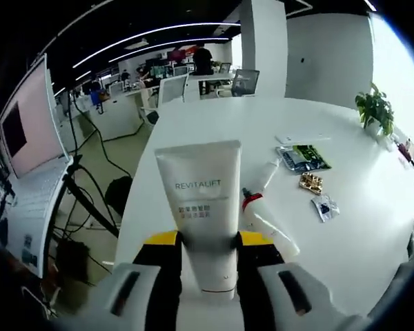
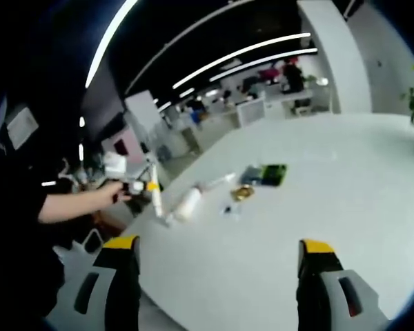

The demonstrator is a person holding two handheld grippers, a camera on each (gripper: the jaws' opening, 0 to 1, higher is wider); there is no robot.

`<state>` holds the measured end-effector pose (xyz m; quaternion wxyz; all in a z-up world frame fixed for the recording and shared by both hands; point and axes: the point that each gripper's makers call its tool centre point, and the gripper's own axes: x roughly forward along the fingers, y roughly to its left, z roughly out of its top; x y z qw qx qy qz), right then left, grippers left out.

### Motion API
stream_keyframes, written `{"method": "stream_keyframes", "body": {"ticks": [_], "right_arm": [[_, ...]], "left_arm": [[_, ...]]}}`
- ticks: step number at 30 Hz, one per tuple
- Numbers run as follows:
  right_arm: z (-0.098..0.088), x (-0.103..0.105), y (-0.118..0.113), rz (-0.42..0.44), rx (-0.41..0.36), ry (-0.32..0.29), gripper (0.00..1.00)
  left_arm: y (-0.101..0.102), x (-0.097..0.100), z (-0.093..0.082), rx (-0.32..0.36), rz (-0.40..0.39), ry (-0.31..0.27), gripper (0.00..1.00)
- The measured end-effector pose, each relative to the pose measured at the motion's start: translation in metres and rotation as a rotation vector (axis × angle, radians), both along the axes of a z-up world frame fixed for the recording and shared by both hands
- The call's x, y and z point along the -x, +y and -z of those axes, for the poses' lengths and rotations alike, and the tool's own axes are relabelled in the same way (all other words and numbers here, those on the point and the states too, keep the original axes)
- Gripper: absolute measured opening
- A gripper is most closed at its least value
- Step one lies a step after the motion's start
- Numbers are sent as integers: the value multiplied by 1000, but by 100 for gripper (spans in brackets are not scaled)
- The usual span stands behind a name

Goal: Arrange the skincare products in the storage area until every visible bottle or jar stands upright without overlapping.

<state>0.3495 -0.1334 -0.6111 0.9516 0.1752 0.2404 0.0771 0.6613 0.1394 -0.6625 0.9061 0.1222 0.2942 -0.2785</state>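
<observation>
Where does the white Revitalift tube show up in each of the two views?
Left gripper view: white tube, centre, upright, clamped between the left gripper jaws.
Right gripper view: the tube, small, left of centre at the table's near edge, held up.
Shared landmark: the white bottle lying beside it.

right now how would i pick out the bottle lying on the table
On the white round table, look just right of the white Revitalift tube held in the left gripper. The bottle lies on its side, white with a red collar, unlike the flat sachets beyond.

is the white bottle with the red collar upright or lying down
Lying down: the white bottle rests on its side on the table, beside the tube.
</observation>
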Motion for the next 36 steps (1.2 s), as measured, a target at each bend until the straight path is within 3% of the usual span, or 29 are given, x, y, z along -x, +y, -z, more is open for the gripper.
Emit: {"method": "stream_keyframes", "body": {"ticks": [8,14,22,26,36], "right_arm": [[-20,-16,25,-77,18,-44,97],[-37,-27,41,-121,-10,-80,96],[-72,-45,59,-184,-31,-150,91],[-103,-57,69,-195,-72,-236,89],[-117,-57,79,-201,-76,-255,83]], "left_arm": [[-25,25,-45,47,83,-92,26],[-45,46,-77,100,136,-144,26],[-70,79,-112,152,209,-199,26],[-81,95,-126,174,239,-209,26],[-93,125,-149,197,296,-227,26]]}}
